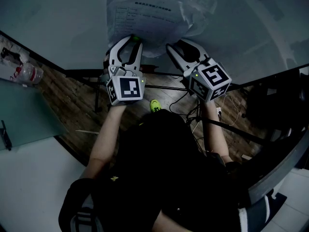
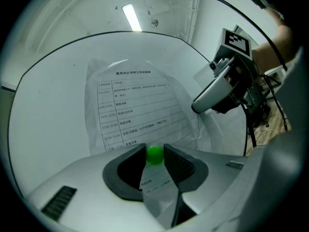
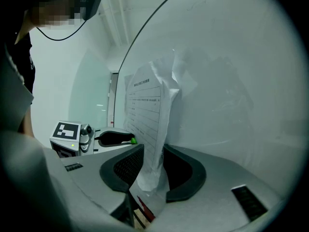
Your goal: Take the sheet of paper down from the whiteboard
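The sheet of paper [image 2: 135,100] is sitting inside a clear plastic sleeve [image 2: 94,86], and the sleeve is lying against the lower part of the whiteboard [image 1: 58,18]. The side of the sleeve nearer the right gripper [image 3: 153,149] is curling away from the whiteboard, wrinkled – the other side is lying flat on it.

The left gripper [image 1: 135,38] is pointing at the whiteboard's lower edge. Its jaws are closing on a small green magnet [image 2: 154,154], which is touching both tips, and the bottom strip of the sleeve is passing between the jaws under the magnet. The right gripper is standing just beside it along the whiteboard, with its jaws apart. The loose edge of the sleeve is hanging between them (I am not seeing either pad pressing it).

Below the whiteboard, off to its left end, a plastic bottle [image 1: 28,74] is lying on its side – what is inside it is too dark to tell.

The sheet's bottom lines are hiding behind the left gripper's jaws, and the printed table on it is too small to read. In the head view the gripper bodies are covering the sleeve's lower edge.
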`<state>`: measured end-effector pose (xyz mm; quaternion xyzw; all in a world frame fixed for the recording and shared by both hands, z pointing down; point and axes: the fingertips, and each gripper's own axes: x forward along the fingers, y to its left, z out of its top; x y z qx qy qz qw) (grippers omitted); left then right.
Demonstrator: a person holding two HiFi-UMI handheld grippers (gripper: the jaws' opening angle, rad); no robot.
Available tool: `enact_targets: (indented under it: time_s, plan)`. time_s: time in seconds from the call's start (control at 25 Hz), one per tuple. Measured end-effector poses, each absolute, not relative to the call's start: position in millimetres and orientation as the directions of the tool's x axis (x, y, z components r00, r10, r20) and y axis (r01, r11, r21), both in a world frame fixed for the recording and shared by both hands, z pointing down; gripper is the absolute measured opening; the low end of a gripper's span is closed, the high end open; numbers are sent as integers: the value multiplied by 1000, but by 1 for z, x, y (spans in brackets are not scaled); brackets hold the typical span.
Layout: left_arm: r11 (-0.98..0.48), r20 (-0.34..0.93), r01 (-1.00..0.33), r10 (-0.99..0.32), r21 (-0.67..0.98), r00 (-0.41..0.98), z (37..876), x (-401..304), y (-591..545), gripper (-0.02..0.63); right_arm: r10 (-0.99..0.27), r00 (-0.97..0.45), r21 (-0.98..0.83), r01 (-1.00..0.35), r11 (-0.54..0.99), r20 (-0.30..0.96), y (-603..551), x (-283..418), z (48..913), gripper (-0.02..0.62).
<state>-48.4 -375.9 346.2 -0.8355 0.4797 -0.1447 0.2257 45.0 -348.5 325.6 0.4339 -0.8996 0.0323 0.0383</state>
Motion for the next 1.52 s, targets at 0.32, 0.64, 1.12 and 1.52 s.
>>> enact_targets:
  time_s: [0.32,0.64,1.12,1.52]
  plan:
    - [-435,22,-737,-868,-517,497,345,-49,-375,141,-784,-612,-4,-788,615,100,-354,44,325,72]
    - [-435,21,-736,-867,-519,497,344,-50,-372,141,-785,-611,9,-789,615,104,-354,44,324,20]
    - [-443,26,-729,-862,-522,505,344,-50,-371,140,-786,-609,3,-790,613,103,-355,44,324,14]
    - [-468,43,-714,-850,-521,526,345,-49,-374,137,-788,-606,-8,-793,609,104,-358,44,325,12]
